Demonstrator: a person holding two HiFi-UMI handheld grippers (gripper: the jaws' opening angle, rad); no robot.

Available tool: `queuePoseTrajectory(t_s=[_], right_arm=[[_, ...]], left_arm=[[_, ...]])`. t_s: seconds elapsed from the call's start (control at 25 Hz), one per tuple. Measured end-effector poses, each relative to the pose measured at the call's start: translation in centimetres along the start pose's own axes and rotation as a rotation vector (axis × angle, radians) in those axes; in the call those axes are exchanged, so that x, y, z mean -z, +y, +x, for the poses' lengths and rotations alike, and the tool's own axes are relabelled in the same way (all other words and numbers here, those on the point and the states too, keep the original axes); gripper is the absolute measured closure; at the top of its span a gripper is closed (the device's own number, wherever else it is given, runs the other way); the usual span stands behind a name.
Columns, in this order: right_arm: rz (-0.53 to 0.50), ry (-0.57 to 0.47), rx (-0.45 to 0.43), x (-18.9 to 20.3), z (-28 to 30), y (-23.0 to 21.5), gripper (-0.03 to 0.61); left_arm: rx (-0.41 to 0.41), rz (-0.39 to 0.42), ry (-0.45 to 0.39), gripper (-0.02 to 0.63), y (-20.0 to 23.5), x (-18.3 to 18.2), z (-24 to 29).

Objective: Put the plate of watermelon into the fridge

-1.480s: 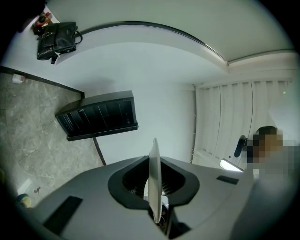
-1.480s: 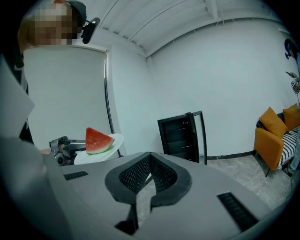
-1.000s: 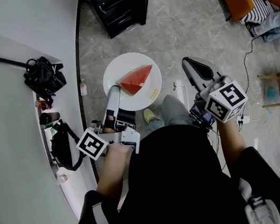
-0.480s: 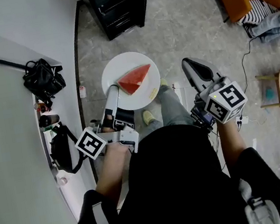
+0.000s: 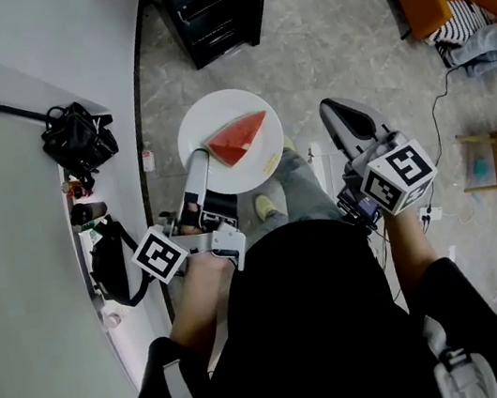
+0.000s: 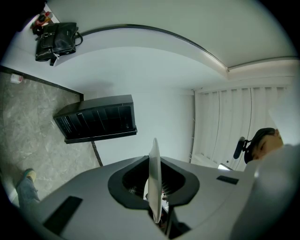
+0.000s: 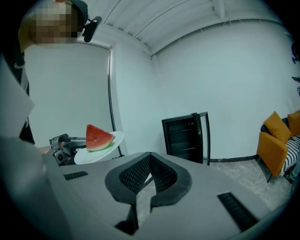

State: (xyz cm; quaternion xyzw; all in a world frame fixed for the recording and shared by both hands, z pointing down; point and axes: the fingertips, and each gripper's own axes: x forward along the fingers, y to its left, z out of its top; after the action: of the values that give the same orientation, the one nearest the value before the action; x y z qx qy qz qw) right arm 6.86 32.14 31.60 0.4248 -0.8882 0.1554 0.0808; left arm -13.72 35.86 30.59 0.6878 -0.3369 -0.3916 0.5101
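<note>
- Grey left tongs [image 5: 198,166] are all but closed, pinching the rim of the white plate [image 5: 238,109] at its 7 o'clock edge. The left gripper view shows that rim edge-on between the jaws.
- That grip is the same as a second ago. In the head view the plate has only crept a touch towards 12 o'clock, and the person's leg [image 5: 295,180] has swung forward beneath it. I judge this a walking carry with the load kept level.
- Right tongs [image 7: 150,157], at 3 o'clock of the plate, are closed tip to tip on nothing, so that hand looks free to deal with a door.
- On the plate lies one red watermelon wedge [image 5: 240,139], near the middle, its point towards 2 o'clock. A small yellowish mark by the rim at 5 o'clock is too small to name.
- Black fridge [image 5: 210,5] stands on the floor [image 5: 336,44] at 12 o'clock, well apart from the plate. Shelves show in the right gripper view, but I cannot tell whether the door is open, nor what is inside.
- The plate is therefore in the air and not yet stowed, with most of the approach left.
</note>
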Motion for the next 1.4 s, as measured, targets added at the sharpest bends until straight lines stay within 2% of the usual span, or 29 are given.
queuePoseTrajectory(t_s=[0.8,1.4], right_arm=[[0.023,0.034,0.003,0.5,3.4,-4.1,0.566],[0.025,0.052,-0.023,-0.2,7.5,-7.3,0.566]], left_arm=[[-0.028,-0.004,0.024,0.571,2.5,-0.8,4.4],[-0.04,-0.001,0.007,0.571,4.5,-2.4,8.6]])
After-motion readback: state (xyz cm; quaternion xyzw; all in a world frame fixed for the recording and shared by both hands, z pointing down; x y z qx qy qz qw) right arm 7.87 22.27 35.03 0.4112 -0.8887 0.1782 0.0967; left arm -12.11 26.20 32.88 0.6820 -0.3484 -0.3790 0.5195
